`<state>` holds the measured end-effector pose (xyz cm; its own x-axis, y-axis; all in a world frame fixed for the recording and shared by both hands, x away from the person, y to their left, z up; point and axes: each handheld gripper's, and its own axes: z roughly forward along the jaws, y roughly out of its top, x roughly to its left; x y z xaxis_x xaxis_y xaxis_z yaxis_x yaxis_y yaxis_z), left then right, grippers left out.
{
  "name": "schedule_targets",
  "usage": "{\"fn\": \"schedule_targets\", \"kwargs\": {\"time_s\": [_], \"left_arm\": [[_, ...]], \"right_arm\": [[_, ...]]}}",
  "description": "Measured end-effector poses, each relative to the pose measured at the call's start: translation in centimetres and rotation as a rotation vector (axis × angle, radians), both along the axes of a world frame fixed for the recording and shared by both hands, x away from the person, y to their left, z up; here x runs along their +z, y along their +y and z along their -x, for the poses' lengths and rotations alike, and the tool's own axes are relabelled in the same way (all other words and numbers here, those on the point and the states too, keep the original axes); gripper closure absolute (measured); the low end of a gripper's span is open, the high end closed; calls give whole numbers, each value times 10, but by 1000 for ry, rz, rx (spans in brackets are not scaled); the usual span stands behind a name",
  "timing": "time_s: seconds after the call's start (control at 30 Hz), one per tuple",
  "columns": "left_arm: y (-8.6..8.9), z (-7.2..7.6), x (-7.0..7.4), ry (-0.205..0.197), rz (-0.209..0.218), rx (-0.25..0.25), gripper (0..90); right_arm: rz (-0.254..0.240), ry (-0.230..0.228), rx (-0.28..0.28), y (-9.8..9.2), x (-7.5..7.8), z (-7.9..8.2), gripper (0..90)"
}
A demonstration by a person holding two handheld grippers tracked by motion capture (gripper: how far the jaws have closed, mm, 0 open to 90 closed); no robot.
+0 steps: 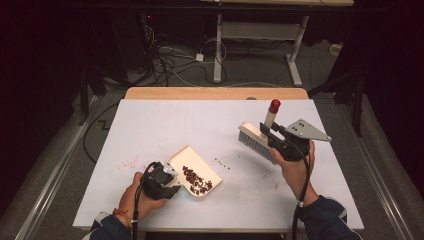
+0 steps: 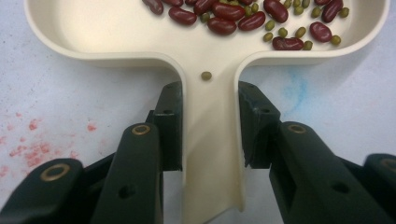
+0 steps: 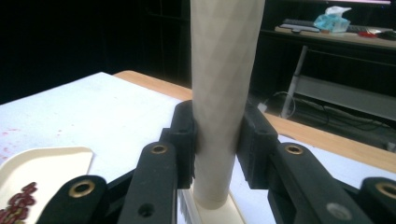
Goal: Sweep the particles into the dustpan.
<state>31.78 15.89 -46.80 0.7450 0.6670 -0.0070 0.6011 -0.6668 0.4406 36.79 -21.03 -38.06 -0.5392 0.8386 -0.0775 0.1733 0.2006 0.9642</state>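
Left gripper [image 1: 167,181] clamped low; right gripper [image 1: 272,136] clamped, raised

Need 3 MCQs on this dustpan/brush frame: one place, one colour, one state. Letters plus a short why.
1. Where do the few loose beans lie on the table?
A. Just beyond the dustpan's open edge
B. At the table's far left corner
C. Under the left hand

2. What colour is the cap at the end of the brush handle?
A. Blue
B. Red
C. Green

3. How does the left gripper stand?
A. Open above the pan
B. Lying on the table, unheld
C. Shut on the dustpan's handle

Answers: 1 A, the high view shows them on the white top beside the dustpan mouth. 2 B, the handle tip is red in the high view. 3 C, in the left gripper view both jaws press the sides of the cream handle.
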Motion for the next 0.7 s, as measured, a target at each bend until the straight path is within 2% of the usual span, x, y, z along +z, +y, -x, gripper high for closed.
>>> {"fn": "schedule_targets", "kwargs": {"time_s": [0.2,0.3,0.37,0.43,0.53,0.6,0.7], "left_arm": [[-1,0,0,-3,-3,0,641],[-1,0,-1,-3,1,5,641],[-2,1,0,-7,-5,6,641],[-3,1,0,-9,-7,7,641],[-4,1,1,-7,-7,9,641],[-6,1,1,-8,-9,7,641],[-8,-1,1,-5,-10,-3,640]], "right_arm": [[11,23,-7,3,-9,-5,708],[34,24,10,9,-13,-6,708],[58,47,22,18,-22,-7,708],[62,52,31,21,-25,-8,708],[72,44,40,27,-25,-6,708],[58,48,46,31,-27,-4,708],[75,41,61,39,-28,0,706]]}}
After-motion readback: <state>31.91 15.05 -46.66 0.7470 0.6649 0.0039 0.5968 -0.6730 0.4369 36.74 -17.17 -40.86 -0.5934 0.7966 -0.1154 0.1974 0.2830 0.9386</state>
